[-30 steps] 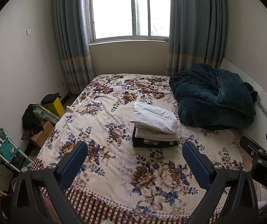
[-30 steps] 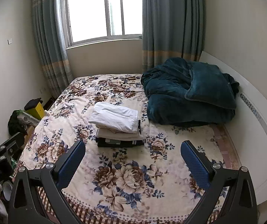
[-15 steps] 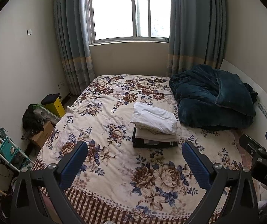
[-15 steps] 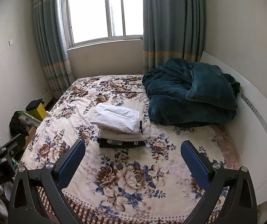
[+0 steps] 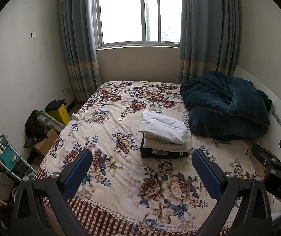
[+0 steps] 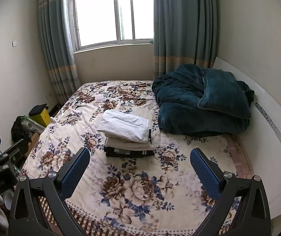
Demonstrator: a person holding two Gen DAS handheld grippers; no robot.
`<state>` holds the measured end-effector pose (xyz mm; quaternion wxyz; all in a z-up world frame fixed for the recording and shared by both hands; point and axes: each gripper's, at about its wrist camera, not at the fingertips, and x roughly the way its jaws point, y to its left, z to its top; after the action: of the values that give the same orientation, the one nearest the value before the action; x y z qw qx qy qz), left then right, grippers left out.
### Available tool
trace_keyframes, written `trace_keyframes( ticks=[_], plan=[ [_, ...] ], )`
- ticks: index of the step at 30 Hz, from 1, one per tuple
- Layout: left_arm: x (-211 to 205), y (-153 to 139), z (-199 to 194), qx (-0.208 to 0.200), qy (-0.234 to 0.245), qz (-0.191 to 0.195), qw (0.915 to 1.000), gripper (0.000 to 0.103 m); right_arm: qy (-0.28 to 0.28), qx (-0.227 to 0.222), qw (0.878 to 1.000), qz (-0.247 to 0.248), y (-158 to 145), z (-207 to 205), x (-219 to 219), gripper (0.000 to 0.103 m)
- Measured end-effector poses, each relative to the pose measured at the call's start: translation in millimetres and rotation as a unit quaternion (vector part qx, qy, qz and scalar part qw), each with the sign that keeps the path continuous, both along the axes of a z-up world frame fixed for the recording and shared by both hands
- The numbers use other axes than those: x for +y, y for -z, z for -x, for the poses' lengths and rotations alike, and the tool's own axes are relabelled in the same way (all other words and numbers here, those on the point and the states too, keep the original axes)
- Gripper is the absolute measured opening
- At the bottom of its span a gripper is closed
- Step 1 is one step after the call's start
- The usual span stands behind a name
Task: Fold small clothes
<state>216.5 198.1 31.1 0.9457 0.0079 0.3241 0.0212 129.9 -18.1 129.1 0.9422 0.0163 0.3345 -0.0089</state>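
The left gripper (image 5: 141, 168) and the right gripper (image 6: 139, 167) both hang with fingers spread wide and nothing between them, above the near end of the floral bedspread (image 5: 120, 179). Ahead of the fingertips, well apart from them, sits the stack of folded clothes (image 6: 127, 135): white piece on top, cream below, dark at the bottom. It looks soft, light and limp (likely to sag or slide apart), so a pinch at a folded edge seems safest. Beyond the right fingers lies a heaped teal blanket (image 6: 201, 102), just beside the stack; nothing blocks the way
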Motion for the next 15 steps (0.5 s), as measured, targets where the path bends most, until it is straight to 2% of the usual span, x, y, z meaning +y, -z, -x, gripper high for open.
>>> trace_keyframes(
  ticks=[15],
  plan=[
    [-1.2, -0.3, 1.3, 0.000, -0.002, -0.002, 1.0000, 0.103, -0.004, -0.001, 1.000, 0.003, -1.2, -2.4, -0.7, 0.103]
  ],
)
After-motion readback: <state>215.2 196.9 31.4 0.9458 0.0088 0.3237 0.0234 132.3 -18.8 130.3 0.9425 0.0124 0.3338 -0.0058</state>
